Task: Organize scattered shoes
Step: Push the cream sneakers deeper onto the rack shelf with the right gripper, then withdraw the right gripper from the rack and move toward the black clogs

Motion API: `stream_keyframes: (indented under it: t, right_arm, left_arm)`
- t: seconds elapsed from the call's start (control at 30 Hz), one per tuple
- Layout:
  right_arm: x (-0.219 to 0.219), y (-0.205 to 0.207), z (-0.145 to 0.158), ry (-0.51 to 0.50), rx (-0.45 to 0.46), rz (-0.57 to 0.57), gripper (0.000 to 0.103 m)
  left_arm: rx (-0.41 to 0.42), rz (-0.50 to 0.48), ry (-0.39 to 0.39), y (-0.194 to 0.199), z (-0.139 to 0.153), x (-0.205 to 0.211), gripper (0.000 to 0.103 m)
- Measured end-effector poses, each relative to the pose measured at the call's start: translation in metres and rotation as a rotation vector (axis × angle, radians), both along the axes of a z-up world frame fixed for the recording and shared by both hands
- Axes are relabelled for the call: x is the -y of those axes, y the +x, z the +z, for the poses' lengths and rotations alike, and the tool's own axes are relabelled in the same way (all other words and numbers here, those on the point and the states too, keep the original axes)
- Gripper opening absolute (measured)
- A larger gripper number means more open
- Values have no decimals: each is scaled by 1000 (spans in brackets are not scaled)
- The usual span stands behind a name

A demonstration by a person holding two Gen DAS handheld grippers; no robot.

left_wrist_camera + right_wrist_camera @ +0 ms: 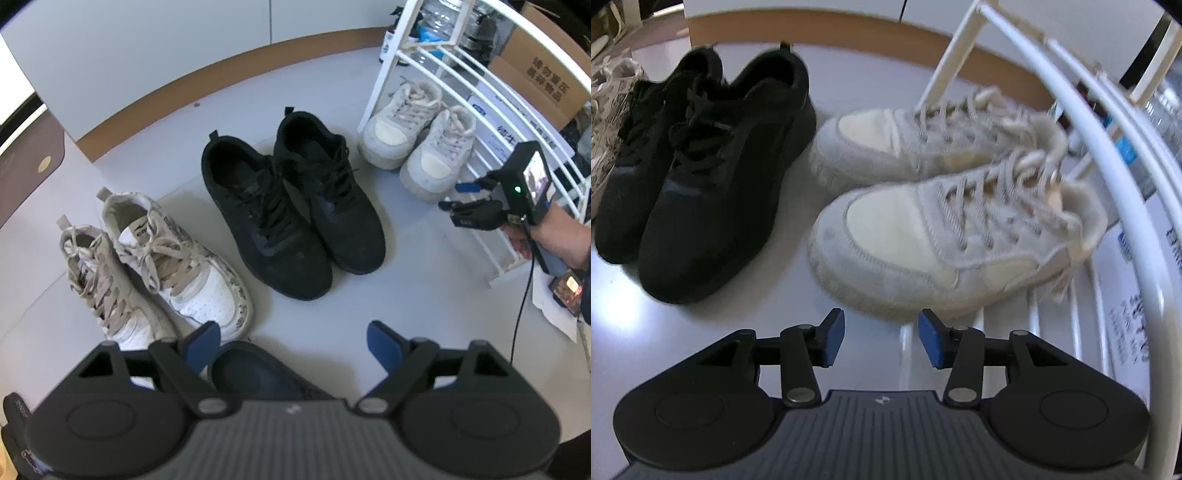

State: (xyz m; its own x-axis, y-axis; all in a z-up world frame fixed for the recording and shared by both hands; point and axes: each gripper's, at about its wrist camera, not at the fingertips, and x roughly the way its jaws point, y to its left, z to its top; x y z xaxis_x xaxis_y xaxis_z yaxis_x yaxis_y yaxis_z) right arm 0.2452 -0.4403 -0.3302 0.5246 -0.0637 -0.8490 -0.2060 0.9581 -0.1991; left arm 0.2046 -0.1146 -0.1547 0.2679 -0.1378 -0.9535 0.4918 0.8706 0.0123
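Only the left view shows the patterned lace-up sneakers (155, 266) and a dark shoe (255, 373) under the wide-open, empty left tool (293, 349). The right tool (881, 341), part open and empty, faces fuzzy cream sneakers (923, 206) and matte black sneakers (701, 166).

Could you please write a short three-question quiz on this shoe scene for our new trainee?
1. True or false: the black sneakers stand between the two light-coloured pairs.
2. Which pair lies nearest the white rack? A) the black pair B) the cream sneakers C) the white patterned sneakers
3. Fill in: the right gripper holds ____ between its blue pads.

Key
1. True: in the left wrist view the three pairs form a row with the black pair in the middle.
2. B: the cream pair sits against the rack's foot.
3. Nothing: its jaws are apart and only bare floor shows between them. The left gripper is open too.
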Motion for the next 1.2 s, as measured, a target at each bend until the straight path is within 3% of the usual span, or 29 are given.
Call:
stream_keyframes:
  t: [0.17, 0.63, 0.83, 0.9, 0.97, 1.2]
  right_arm:
    - [12, -14, -5, 2, 64, 76, 49]
    - [27, -11, -3, 113, 88, 62, 50]
    - [27, -10, -2, 117, 83, 60, 51]
    - [24, -11, -3, 100, 79, 64, 56]
    - [18, -13, -5, 72, 66, 84, 68]
    - [0, -24, 3, 36, 35, 60, 70]
  left_arm:
    - [-14, -5, 14, 1, -7, -1, 89]
    - [-39, -10, 20, 3, -17, 4, 89]
    - [-42, 7, 12, 5, -15, 2, 89]
    - [-41, 12, 8, 5, -13, 1, 89]
    - [-36, 14, 8, 5, -11, 0, 89]
    - [-10, 52, -2, 3, 5, -17, 89]
